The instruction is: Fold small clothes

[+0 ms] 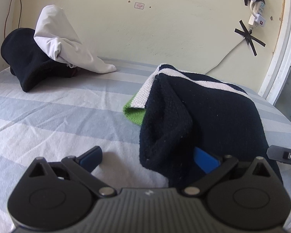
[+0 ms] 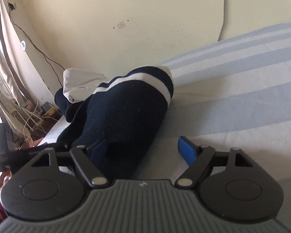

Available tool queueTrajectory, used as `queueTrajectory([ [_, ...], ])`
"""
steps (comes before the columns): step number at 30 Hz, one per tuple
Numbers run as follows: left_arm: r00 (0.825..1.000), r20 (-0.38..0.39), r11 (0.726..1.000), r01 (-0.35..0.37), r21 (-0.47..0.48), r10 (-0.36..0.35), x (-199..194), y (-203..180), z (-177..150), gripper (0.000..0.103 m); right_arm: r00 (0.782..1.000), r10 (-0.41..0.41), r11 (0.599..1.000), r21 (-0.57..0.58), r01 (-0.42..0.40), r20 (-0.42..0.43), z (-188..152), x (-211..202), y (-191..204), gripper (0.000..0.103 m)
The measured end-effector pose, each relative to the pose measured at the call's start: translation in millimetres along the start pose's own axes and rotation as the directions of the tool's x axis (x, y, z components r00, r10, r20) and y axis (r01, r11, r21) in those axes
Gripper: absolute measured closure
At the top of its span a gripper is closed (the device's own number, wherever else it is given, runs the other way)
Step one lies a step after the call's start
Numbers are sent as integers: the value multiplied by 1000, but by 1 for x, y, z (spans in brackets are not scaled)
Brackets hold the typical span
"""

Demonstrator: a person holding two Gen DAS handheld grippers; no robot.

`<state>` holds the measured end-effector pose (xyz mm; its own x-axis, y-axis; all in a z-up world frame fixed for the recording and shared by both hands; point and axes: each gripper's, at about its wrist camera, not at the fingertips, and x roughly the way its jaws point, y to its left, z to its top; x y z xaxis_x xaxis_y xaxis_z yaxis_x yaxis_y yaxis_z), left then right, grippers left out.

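A home bedroom — striped bedsheet, curtain.

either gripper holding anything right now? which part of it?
Nothing is held. Left gripper and right gripper both stand open; the navy knit garment lies slack between the pads on the striped bed sheet, unpinched.

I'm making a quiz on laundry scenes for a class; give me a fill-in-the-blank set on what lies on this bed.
1. The navy knit garment has white stripes and a ____ edge.
2. On the black garment by the wall lies a ____ garment.
3. The left gripper stands ____, gripping nothing.
4. The bedsheet has a ____ pattern.

Missing words: green; white; open; striped
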<state>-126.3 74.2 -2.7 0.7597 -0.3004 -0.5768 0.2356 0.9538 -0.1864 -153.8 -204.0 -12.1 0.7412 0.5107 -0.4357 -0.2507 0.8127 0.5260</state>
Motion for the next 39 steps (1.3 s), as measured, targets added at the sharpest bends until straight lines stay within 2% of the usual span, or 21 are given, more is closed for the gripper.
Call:
queueTrajectory([
  [4, 1000, 23, 1000, 3, 5, -3, -1, 0, -4, 0, 1000, -11, 1000, -25, 11, 19, -5, 3, 9, 12],
  [7, 999, 34, 1000, 7, 6, -8, -2, 1, -6, 0, 999, -32, 998, -51, 33, 37, -12, 3, 17, 10],
  [10, 999, 40, 1000, 12, 4, -13, -3, 2, -7, 0, 999, -20, 997, -73, 22, 28, -16, 2, 19, 9],
  [26, 999, 49, 1000, 23, -5, -23, -5, 4, -8, 0, 999, 38, 996, 82, -40, 20, -4, 8, 6, 6],
  [39, 998, 53, 1000, 26, -7, -25, -6, 4, -9, 0, 997, 28, 999, 32, -30, 67, -12, 10, 10, 5],
])
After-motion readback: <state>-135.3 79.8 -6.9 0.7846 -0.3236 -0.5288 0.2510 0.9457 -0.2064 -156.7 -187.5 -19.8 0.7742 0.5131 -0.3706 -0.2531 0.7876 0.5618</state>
